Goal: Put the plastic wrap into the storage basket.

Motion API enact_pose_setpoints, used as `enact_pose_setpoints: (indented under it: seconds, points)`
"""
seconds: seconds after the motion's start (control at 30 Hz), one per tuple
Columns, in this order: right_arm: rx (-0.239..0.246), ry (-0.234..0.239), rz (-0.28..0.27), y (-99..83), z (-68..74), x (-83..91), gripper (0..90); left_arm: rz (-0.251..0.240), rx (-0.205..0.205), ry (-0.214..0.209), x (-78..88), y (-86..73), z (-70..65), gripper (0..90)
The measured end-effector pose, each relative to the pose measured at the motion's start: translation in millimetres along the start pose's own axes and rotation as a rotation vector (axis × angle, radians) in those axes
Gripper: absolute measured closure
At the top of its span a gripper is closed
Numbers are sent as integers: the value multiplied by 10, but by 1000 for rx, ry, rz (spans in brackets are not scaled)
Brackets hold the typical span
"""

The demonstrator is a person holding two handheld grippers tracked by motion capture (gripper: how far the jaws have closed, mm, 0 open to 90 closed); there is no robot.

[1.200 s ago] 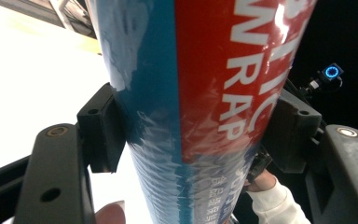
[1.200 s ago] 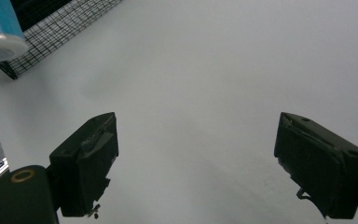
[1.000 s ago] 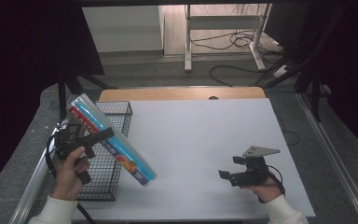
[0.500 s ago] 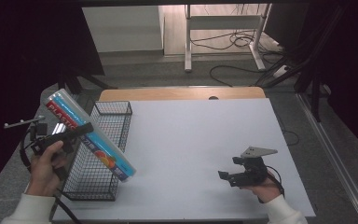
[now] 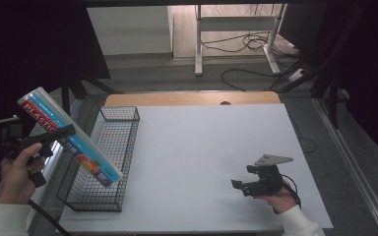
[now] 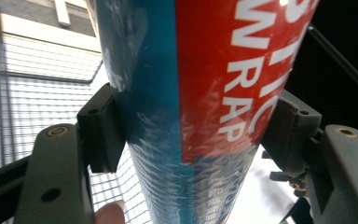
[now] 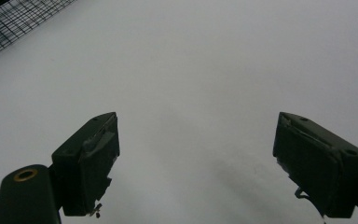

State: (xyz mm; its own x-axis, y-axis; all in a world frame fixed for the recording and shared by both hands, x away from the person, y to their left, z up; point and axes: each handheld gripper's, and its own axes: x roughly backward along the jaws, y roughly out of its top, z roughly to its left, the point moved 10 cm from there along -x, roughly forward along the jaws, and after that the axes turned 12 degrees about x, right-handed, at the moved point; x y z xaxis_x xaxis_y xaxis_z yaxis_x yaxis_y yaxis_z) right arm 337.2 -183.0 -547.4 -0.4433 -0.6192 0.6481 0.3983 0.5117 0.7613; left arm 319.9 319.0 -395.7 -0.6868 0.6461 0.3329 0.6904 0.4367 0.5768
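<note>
A long box of plastic wrap, blue with a red label, hangs slanted in the air over the left edge of the black wire basket. My left gripper is shut on its upper half, and its lower end points down into the basket. In the left gripper view both pads press the box from either side. My right gripper rests low over the white table at the front right. Its jaws are open with nothing between them.
The basket stands along the table's left side. A wooden strip runs along the far edge. Beyond it lie a dark floor, cables and a metal frame. A corner of the basket appears at the top left of the right gripper view.
My left hand has carried the box of plastic wrap leftward and upward, off the basket's middle toward its left edge. The right gripper has stayed where it was.
</note>
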Motion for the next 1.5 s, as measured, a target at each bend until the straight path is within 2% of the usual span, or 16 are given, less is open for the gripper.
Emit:
enact_pose_setpoints:
  seconds: [0.1,0.13,0.17,0.27,0.43,0.93,1.1,1.23,1.3,1.33,1.37,1.4,1.43,1.47,1.5]
  points:
    - [0,-1,3,-7,-11,-1,151,4,0,17,28,21,41,320]
    - [-1,-1,7,-16,-15,-8,151,15,0,43,42,34,86,320]
    - [-1,-1,7,-16,-15,-8,151,15,0,43,42,34,86,321]
    - [-2,-4,13,-26,-21,-15,151,43,-11,89,31,42,161,320]
    - [-3,-10,14,-31,-35,-11,153,71,-19,113,-5,9,216,321]
    - [-2,-19,26,-57,-55,-24,153,219,-45,202,-360,-266,457,321]
    - [-4,-24,32,-67,-63,-29,155,236,-43,233,-489,-310,544,320]
    - [-5,-25,35,-72,-66,-34,156,235,-11,232,-611,-288,569,320]
    - [-3,-27,38,-78,-69,-42,155,232,-7,243,-689,-261,593,320]
    - [-2,-29,43,-84,-67,-51,155,229,8,262,-781,-234,629,319]
    - [-2,-29,43,-84,-67,-51,155,229,8,262,-781,-234,629,319]
    - [0,-30,43,-85,-66,-52,155,226,27,279,-888,-210,669,319]
    - [0,-30,43,-85,-66,-52,155,226,27,279,-888,-210,669,319]
    - [-3,-30,42,-84,-66,-48,156,229,42,298,-999,-194,709,318]
    - [-3,-30,42,-84,-66,-48,156,229,42,298,-999,-194,709,318]
